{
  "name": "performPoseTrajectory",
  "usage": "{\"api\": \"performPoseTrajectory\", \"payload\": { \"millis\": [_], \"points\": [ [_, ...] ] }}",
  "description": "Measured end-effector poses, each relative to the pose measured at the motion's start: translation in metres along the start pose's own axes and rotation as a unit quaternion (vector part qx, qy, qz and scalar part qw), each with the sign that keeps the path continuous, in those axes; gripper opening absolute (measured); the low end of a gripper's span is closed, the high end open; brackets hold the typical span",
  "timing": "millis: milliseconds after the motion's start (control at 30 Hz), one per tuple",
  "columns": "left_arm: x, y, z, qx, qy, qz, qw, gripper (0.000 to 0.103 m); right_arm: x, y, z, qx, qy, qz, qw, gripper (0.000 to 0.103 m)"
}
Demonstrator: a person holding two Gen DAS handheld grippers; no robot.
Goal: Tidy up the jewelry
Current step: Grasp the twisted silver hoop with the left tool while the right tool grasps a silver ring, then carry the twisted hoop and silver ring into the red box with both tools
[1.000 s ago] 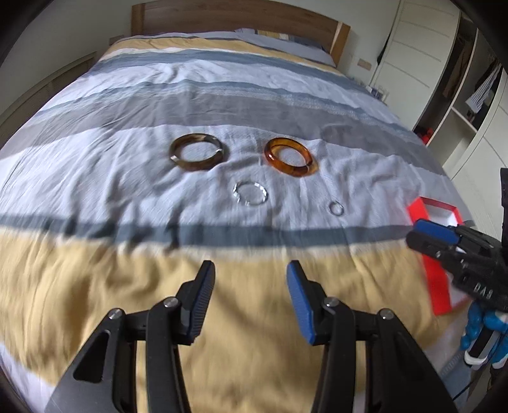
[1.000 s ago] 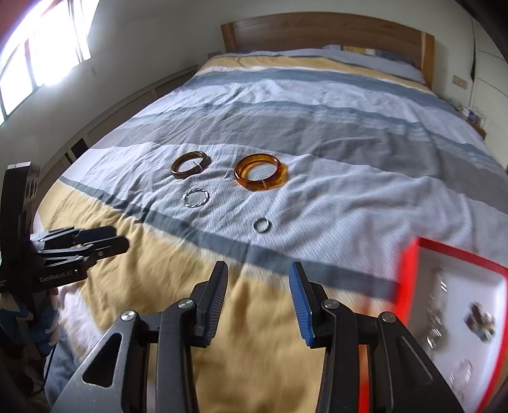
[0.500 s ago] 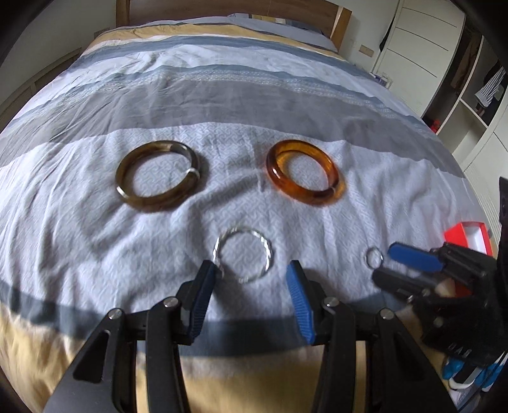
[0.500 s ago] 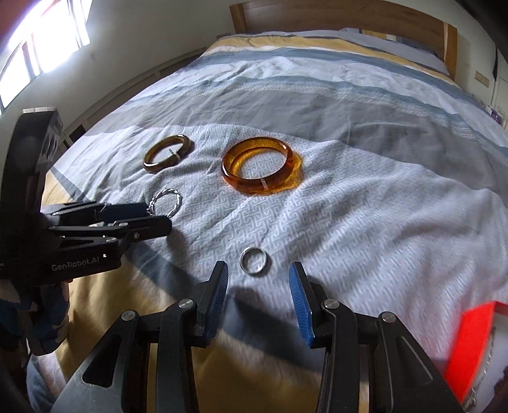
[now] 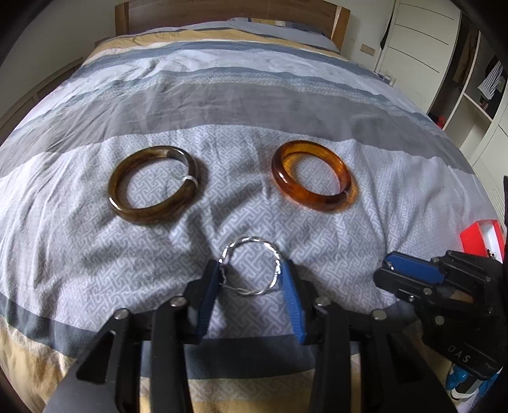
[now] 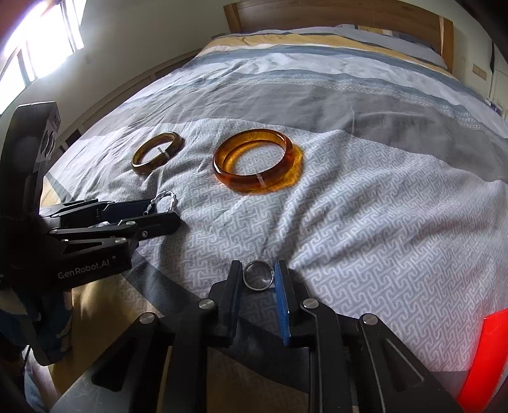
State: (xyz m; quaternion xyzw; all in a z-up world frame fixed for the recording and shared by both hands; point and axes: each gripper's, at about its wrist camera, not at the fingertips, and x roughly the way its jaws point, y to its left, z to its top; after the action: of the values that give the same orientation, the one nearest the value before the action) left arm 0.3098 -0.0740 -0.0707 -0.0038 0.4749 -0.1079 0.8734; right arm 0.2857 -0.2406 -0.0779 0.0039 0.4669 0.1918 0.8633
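Observation:
A twisted silver hoop [image 5: 273, 254] lies on the patterned bedcover between the fingers of my left gripper [image 5: 249, 270]. Its jaws are closing and both pads touch the hoop's sides. A small plain silver ring [image 6: 250, 284] sits between the fingers of my right gripper [image 6: 257, 270]. Those jaws are closing too, with the pads against the ring. Farther up the bed lie a dark brown bangle [image 5: 149, 219] on the left and an amber bangle [image 5: 312, 203] on the right. The right wrist view shows the left gripper [image 6: 165, 213] from the side, down at the hoop [image 6: 163, 197].
A red jewelry box [image 5: 473, 241] stands at the bed's right edge, and its corner [image 6: 485, 365] shows in the right wrist view. The striped bedcover [image 5: 254, 95] runs back to a wooden headboard [image 5: 222, 9]. White wardrobes [image 5: 422, 38] stand on the right.
Both grippers came forward and down over the bed, from the yellow stripe to the rings. Their jaws have narrowed around the silver hoop and the small ring. The bangles have not moved.

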Motion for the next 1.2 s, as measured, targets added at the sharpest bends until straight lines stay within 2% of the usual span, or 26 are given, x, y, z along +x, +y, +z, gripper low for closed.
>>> {"api": "performPoseTrajectory", "payload": {
  "millis": [367, 567, 900, 1200],
  "points": [
    [-0.026, -0.002, -0.012, -0.007, -0.009, 0.006, 0.9999, 0.036, -0.026, 0.005, -0.009, -0.001, -0.011, 0.001, 1.0, 0.02],
    [-0.048, -0.008, -0.02, -0.005, -0.012, 0.006, 0.9999, 0.036, -0.055, 0.007, -0.015, 0.003, -0.026, -0.003, 1.0, 0.02],
    [-0.106, -0.03, -0.025, 0.002, -0.045, 0.003, 0.999, 0.036, -0.136, 0.002, -0.029, 0.012, -0.069, -0.025, 0.997, 0.02],
    [-0.157, -0.089, -0.027, 0.038, -0.078, -0.023, 0.9959, 0.036, -0.209, -0.017, -0.055, 0.029, -0.109, -0.054, 0.992, 0.02]
  ]
}}
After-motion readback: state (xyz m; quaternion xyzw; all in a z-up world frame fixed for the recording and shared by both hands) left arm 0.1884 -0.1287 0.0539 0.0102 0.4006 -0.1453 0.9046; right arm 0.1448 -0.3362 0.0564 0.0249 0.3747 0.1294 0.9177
